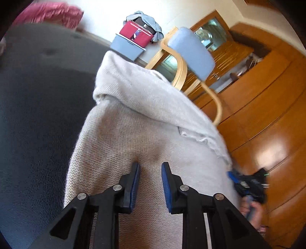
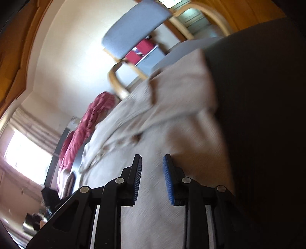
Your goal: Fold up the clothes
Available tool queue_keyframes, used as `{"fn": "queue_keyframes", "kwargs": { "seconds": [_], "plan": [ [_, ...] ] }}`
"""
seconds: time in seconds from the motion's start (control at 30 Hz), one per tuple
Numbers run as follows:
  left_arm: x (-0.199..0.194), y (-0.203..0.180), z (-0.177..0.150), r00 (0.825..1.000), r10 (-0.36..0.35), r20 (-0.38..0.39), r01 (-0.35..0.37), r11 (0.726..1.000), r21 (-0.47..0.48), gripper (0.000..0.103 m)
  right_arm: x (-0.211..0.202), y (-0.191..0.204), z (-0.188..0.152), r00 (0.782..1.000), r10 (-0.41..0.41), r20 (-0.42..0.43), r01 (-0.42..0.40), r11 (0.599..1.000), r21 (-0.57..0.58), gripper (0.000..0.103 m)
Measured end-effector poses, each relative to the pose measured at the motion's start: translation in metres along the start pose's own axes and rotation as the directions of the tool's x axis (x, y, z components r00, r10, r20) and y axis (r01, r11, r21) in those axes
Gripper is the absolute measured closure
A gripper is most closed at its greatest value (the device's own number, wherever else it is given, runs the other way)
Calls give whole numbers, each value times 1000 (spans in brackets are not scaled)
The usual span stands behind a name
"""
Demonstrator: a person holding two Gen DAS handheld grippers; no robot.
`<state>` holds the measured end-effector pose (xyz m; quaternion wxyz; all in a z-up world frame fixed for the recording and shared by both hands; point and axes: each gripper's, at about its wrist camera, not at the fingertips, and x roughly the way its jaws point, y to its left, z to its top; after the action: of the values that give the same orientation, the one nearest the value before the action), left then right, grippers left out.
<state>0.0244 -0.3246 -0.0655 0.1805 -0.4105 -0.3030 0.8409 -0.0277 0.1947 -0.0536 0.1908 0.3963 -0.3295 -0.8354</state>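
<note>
A beige knit garment point(image 1: 145, 122) lies draped over a dark leather sofa point(image 1: 38, 118), one layer folded back across it. The left gripper point(image 1: 150, 168) fingers stand parted over the knit, pinching nothing. The right gripper point(image 2: 152, 160), in blurred view, likewise hovers apart above the cloth. A blue-cushioned wooden chair point(image 1: 191, 51) stands beyond.

Right tongs point(image 1: 248, 184) motion-blurred (hand beneath them cropped), pink cloth point(image 1: 47, 14) cut off
</note>
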Motion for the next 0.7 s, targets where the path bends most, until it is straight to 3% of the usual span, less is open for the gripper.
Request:
{"fn": "queue_keyframes", "kwargs": {
  "seconds": [0.1,0.17,0.23,0.37,0.47,0.57,0.63,0.7],
  "plan": [
    [2,-4,-1,1000,9,2,-9,1000,17,86,-9,-22,15,998,-48,48,46,998,39,81],
    [4,-6,-1,1000,12,1,-12,1000,24,86,-17,-38,16,997,-27,70,21,996,92,85],
    [1,-1,0,1000,-3,0,3,1000,15,86,-25,-53,16,996,-9,91,-3,990,141,96],
    [-4,-1,-2,1000,18,-1,-18,1000,23,83,-40,-38,7,994,-44,97,34,994,99,89],
    [-14,-24,-9,997,79,17,-80,988,133,79,-45,-15,-15,997,70,33,-71,997,37,89],
    [-18,-44,-25,999,48,-20,-42,974,221,78,-38,14,-45,991,102,-85,-107,992,-62,89],
    [-12,-51,-40,991,115,-71,-89,950,298,78,-30,20,-58,984,116,-136,-127,989,-76,89],
    [-16,-49,-46,988,137,-70,-107,937,332,79,-21,24,-71,975,124,-182,-140,987,-77,89]
  ]
}}
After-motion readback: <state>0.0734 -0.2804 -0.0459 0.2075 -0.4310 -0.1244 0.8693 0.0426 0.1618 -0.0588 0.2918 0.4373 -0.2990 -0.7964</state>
